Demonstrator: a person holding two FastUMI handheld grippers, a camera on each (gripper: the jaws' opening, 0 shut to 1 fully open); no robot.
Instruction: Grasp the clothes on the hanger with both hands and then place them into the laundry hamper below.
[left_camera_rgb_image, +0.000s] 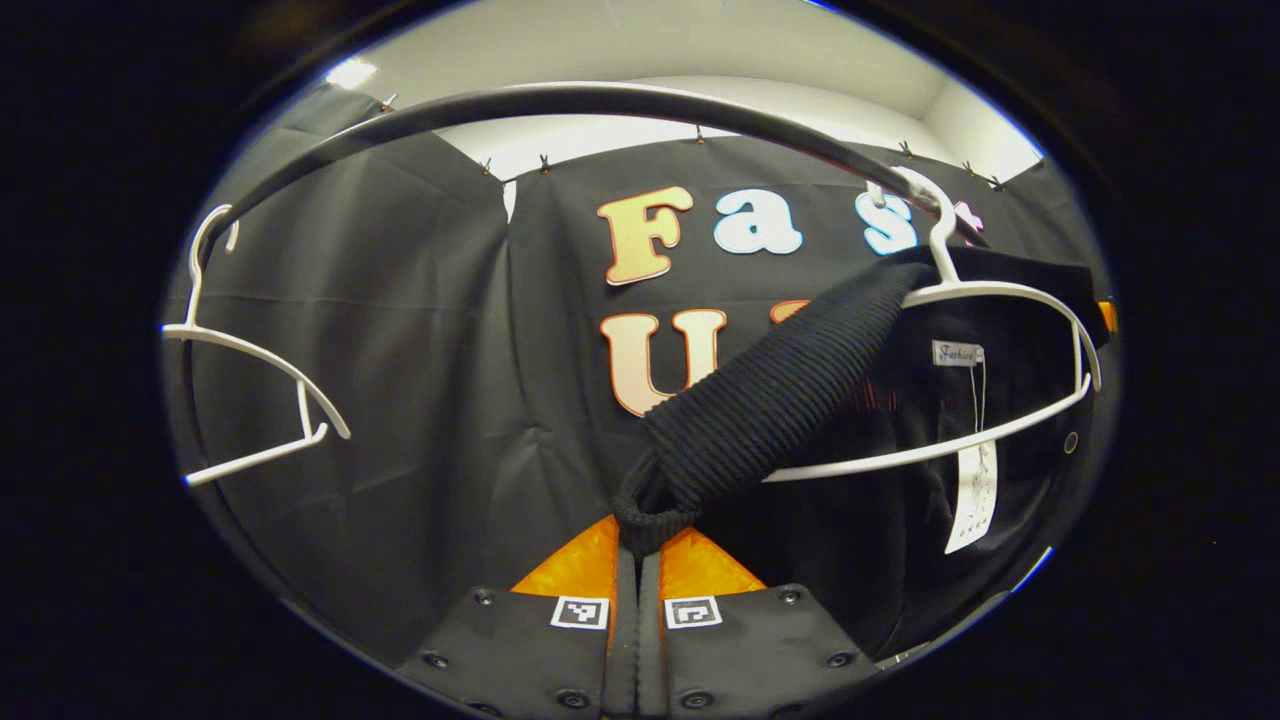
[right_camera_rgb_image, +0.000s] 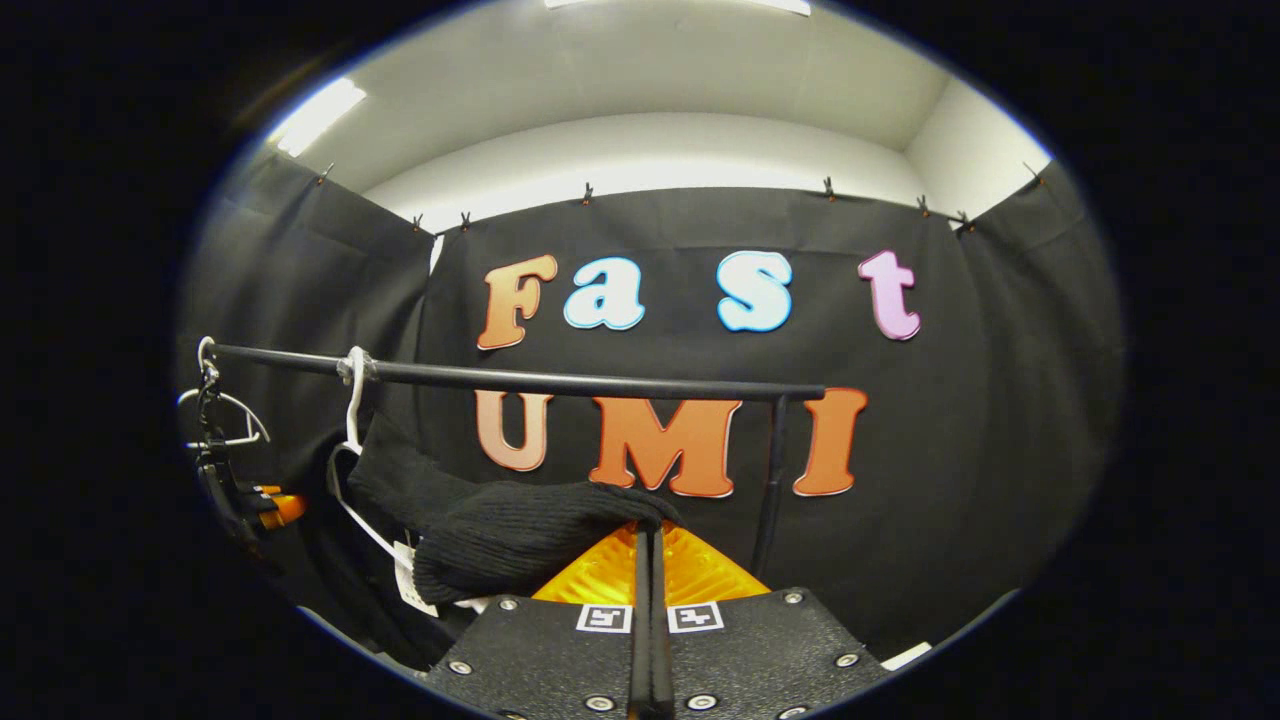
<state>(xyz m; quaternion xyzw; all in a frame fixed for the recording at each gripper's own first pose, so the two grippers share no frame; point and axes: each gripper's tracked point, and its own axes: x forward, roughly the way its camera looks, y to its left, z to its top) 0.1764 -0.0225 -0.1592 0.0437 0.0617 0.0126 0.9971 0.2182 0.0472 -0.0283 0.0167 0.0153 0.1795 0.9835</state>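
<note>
Sweater (left_camera_rgb_image: 770, 400) on hanger (left_camera_rgb_image: 1000, 300) — left gripper (left_camera_rgb_image: 638, 545) and right gripper (right_camera_rgb_image: 650, 535) each clamp a sleeve.

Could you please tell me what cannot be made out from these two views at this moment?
- The tag's print, left gripper view: too small to read.
- Lower part of the black garment, both views: cut off by the image edge and by each gripper's body.
- Left gripper fingertips: covered by the sleeve cuff.
- Right gripper fingertips: covered by knit fabric.
- White hanger, right gripper view: mostly hidden under the garment.

Black ribbed knit garment (left_camera_rgb_image: 780, 390), draped on white hanger (left_camera_rgb_image: 1000, 300), sleeve outstretched
</note>
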